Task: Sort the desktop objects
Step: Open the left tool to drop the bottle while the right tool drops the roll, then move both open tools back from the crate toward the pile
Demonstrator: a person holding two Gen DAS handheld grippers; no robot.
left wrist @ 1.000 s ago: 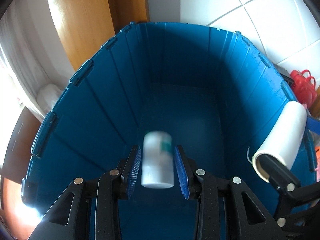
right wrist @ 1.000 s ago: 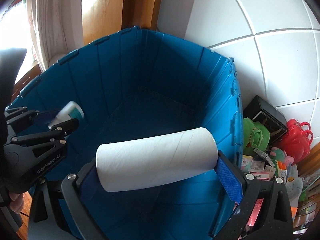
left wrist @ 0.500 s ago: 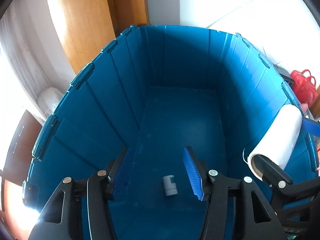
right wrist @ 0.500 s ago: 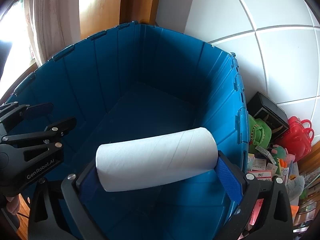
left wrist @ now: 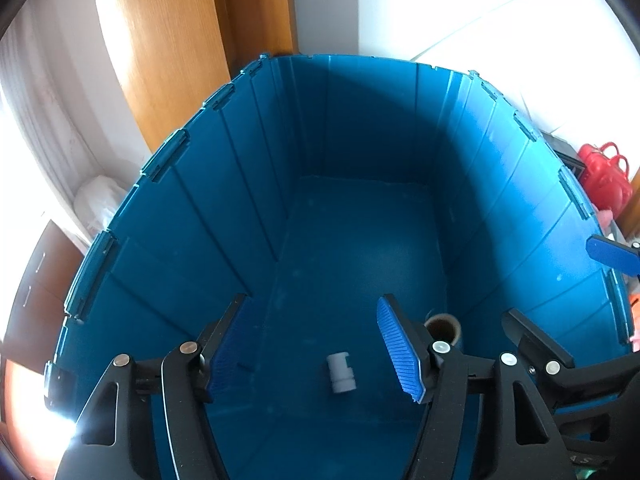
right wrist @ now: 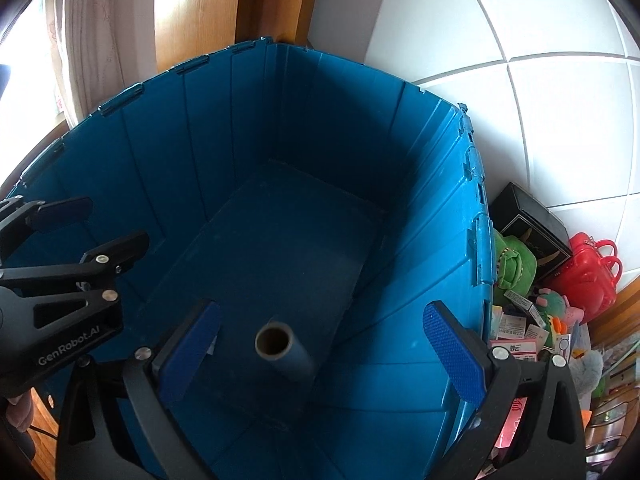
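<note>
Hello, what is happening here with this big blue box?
A person is sorting loose things into the blue bin, with a gripper in each hand. Both the left gripper and the right gripper are open and empty above the bin. A small white bottle lies on the bin floor, and a paper roll sits inside too. A heap of toys and boxes waits beside the bin.

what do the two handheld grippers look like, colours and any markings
Both are matte black plastic frames with triangular cut-outs and silver rivets. The left gripper has ribbed bright blue finger pads, and white "GenRobot.AI" lettering on its side shows in the right wrist view. The right gripper has finely textured blue pads.
</note>
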